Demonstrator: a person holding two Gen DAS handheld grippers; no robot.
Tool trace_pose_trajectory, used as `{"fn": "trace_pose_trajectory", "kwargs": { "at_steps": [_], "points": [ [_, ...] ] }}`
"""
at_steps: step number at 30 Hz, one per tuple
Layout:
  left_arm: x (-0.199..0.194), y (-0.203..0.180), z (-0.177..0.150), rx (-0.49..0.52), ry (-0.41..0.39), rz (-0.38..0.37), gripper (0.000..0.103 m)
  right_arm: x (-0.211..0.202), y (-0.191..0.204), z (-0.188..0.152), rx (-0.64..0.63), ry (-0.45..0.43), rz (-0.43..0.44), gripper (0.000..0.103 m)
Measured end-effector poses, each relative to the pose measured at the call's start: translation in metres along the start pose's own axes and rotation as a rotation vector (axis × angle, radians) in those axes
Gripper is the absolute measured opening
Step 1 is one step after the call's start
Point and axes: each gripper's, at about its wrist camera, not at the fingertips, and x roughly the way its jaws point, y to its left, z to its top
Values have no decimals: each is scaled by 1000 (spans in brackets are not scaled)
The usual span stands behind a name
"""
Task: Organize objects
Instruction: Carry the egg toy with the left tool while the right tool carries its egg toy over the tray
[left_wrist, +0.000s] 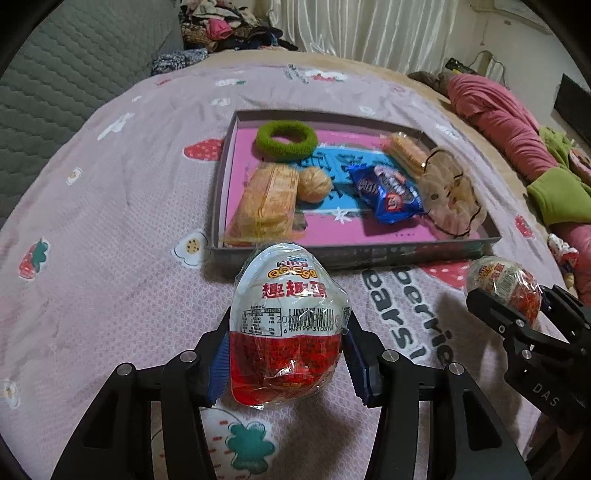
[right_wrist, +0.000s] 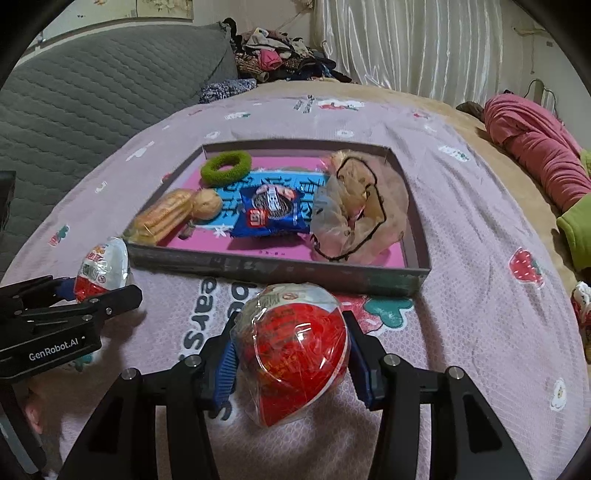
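My left gripper (left_wrist: 286, 347) is shut on a red-and-white wrapped chocolate egg (left_wrist: 288, 321), held above the bedspread just short of the tray's near wall. My right gripper (right_wrist: 291, 350) is shut on a second wrapped egg (right_wrist: 295, 350), also in front of the tray. Each gripper shows in the other's view, the right gripper (left_wrist: 513, 295) with its egg (left_wrist: 502, 284) and the left gripper (right_wrist: 92, 291) with its egg (right_wrist: 103, 269). The grey shallow tray (left_wrist: 369, 254) (right_wrist: 280, 271) holds a green hair ring (left_wrist: 286, 140), biscuit packs (left_wrist: 266, 203), a walnut (left_wrist: 314, 184), a blue cookie packet (left_wrist: 386, 194) and a crumpled plastic bag (left_wrist: 448, 192).
The tray lies on a pink strawberry-print bedspread (left_wrist: 110, 221). A grey quilted headboard (right_wrist: 92, 92) is at the left, a clothes pile (right_wrist: 280, 55) at the back, and pink and green bedding (right_wrist: 535, 147) along the right edge.
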Motion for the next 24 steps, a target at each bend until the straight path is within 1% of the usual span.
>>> {"fn": "trace_pose_trajectory", "kwargs": {
  "at_steps": [10, 20, 24],
  "points": [
    [-48, -5, 5, 16, -53, -2, 54, -46, 13, 14, -20, -62, 9, 52],
    [-105, -20, 24, 43, -136, -4, 54, -100, 18, 34, -41, -138, -5, 52],
    [-122, -25, 31, 53, -158, -4, 54, -121, 19, 43, -53, -169, -11, 52]
  ]
}}
